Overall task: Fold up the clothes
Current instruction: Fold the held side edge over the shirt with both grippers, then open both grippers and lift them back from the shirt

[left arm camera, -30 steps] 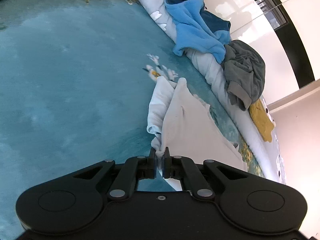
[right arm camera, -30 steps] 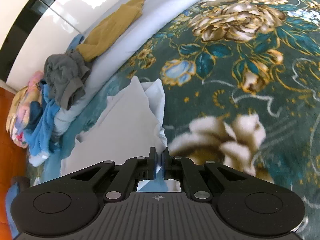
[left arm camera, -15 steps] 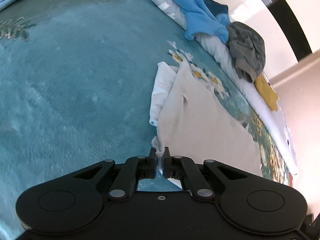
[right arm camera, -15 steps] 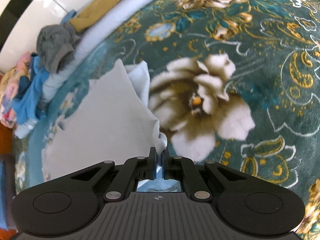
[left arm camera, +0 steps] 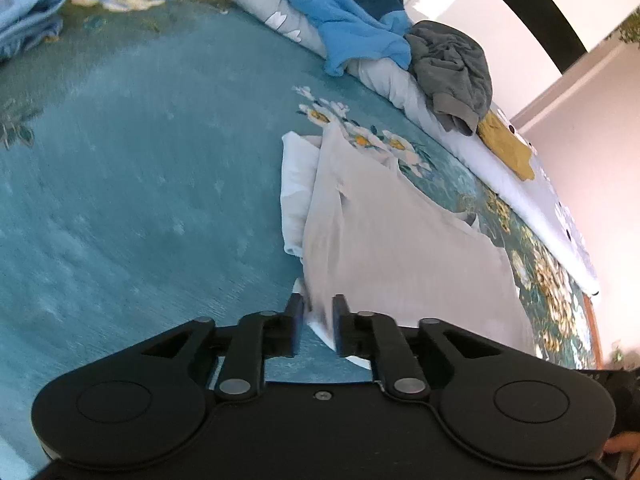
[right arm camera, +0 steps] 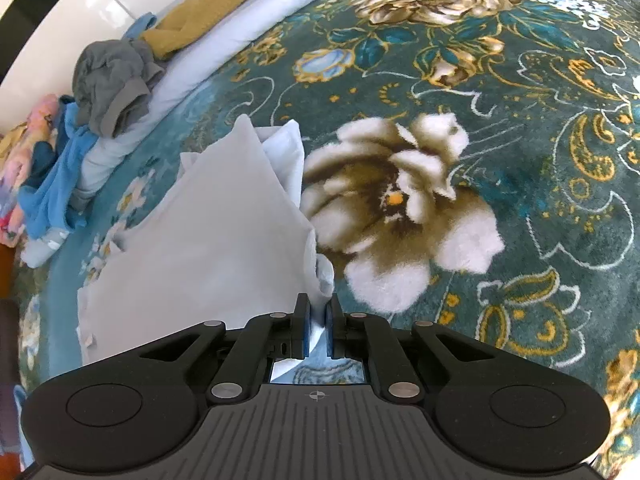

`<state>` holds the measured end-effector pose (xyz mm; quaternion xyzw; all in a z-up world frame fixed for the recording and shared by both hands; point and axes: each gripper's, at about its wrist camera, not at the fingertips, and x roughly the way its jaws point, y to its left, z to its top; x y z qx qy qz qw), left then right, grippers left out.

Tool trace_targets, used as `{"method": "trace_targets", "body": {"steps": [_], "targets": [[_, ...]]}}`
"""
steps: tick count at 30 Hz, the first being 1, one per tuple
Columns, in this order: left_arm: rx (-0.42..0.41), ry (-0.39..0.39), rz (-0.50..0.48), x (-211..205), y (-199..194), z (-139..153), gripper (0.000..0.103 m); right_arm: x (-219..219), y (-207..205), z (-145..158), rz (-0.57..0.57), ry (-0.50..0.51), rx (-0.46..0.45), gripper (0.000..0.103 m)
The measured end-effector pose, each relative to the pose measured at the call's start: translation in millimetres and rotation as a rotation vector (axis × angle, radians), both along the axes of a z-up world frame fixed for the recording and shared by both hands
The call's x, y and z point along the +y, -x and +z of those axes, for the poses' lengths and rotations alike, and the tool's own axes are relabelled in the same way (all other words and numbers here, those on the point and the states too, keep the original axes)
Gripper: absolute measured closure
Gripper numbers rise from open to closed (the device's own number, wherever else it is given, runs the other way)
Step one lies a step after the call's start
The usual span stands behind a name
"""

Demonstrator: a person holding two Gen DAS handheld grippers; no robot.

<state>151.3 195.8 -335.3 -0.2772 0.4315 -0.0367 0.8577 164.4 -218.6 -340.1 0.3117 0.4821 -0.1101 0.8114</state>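
The left gripper (left arm camera: 316, 316) has just been opening; its jaws stand slightly apart with the white garment's (left arm camera: 400, 248) near corner loose between them. The garment lies flat on the teal floral carpet (left arm camera: 140, 200), one fold made. The right gripper (right arm camera: 318, 320) pinches the opposite corner, nearly closed. The laying-down step looks finished; next, the right should release, then both regrip for another fold.

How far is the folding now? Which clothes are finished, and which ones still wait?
Done: the white garment lies on the floral blanket, folded at least once.

In hand: the left claw has just been opening, a corner loose between its pads; the right claw pinches another corner.

Left: the blue top, grey garment and mustard garment lie unfolded.
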Motion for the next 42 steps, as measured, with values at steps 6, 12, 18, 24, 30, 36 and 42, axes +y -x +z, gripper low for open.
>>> {"method": "trace_targets", "body": {"steps": [6,12,18,24,30,36,42], "targets": [[-0.032,-0.037,-0.028,5.6,9.9,17.2,0.062,-1.6,10.9,8.0,-0.012,0.005,0.011,0.089],[-0.054,-0.071,-0.035,11.9,15.9,32.3,0.047,-7.8,19.9,25.0,0.000,0.021,-0.035,0.055],[-0.071,-0.108,-0.035,13.0,10.5,44.9,0.034,-13.3,16.1,49.0,0.024,0.031,-0.131,0.013],[-0.093,-0.175,-0.053,10.0,-1.8,56.4,0.018,-9.1,1.1,68.1,0.078,0.053,-0.161,0.000],[-0.156,-0.266,-0.036,6.5,-12.7,68.5,0.004,-4.0,-12.6,84.4,0.140,0.114,-0.258,0.000],[-0.229,-0.388,-0.077,-4.0,-26.8,71.5,0.004,-0.8,-26.0,98.0,0.244,0.150,-0.435,0.000],[-0.187,-0.352,-0.110,-18.4,-52.3,59.9,0.004,-11.4,-55.9,83.1,0.311,0.075,-0.428,0.000]]}}
